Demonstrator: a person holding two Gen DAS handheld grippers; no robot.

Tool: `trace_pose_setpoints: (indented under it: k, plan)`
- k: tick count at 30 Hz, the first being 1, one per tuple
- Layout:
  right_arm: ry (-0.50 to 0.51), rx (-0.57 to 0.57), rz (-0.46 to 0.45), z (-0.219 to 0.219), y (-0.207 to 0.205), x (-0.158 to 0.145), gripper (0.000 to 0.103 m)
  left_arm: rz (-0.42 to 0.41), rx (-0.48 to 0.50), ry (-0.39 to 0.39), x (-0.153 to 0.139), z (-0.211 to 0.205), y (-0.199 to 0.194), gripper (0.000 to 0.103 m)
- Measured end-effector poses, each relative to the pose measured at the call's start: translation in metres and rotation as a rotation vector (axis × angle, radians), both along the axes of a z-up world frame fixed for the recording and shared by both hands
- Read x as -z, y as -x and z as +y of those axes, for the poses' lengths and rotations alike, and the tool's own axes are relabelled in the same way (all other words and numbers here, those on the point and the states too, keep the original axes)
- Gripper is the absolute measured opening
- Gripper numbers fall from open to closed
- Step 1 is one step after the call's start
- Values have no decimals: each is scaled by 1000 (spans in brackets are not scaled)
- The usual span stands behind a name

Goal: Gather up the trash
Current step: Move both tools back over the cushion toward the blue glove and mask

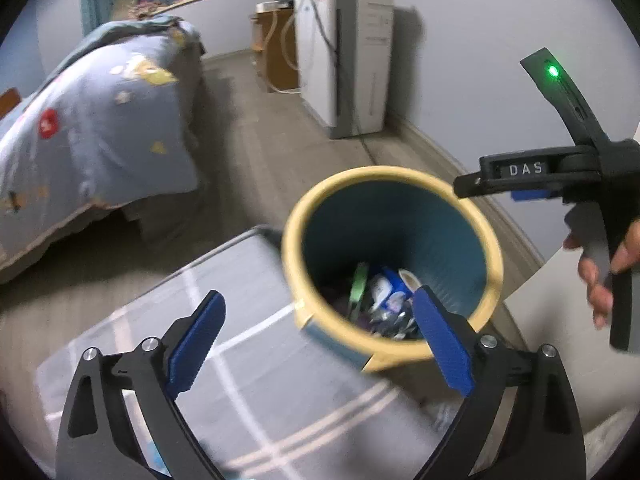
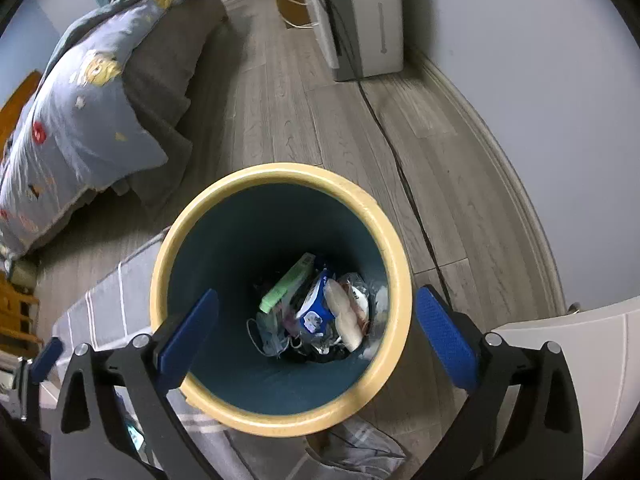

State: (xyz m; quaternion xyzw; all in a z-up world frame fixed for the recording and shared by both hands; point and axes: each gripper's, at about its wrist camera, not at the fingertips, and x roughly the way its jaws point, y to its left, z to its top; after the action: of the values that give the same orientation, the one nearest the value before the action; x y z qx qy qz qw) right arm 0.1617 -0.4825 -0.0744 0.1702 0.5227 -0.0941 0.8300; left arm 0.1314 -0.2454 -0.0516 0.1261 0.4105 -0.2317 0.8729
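Bin [image 2: 280, 184]: on wood floor [image 2: 288, 112], beside grey checked rug [image 1: 256, 364]; yellow rim, blue inside.
Trash [image 2: 316, 312]: at bin bottom; green box, blue-white wrapper, crumpled bits.
Right claw [image 2: 318, 330]: directly over bin mouth, spread wide, nothing between pads; likely placed for a straight drop.
Left claw [image 1: 320, 344]: at bin's near edge, spread wide, empty; blurred.
Hand [image 1: 604, 276]: on right claw's handle.
Next: probably more pickup; nothing loose seen.
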Motion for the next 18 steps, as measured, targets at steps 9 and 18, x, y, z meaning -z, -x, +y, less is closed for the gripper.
trace_pose_setpoints:
  k: [9, 18]
  plan:
    - [-13, -152, -29, 79, 21, -36, 97, -1, -155, -18, -30, 107, 50, 97]
    - [31, -288, -58, 173, 45, -55, 97, 40, -364, 8, -30, 209, 110, 97]
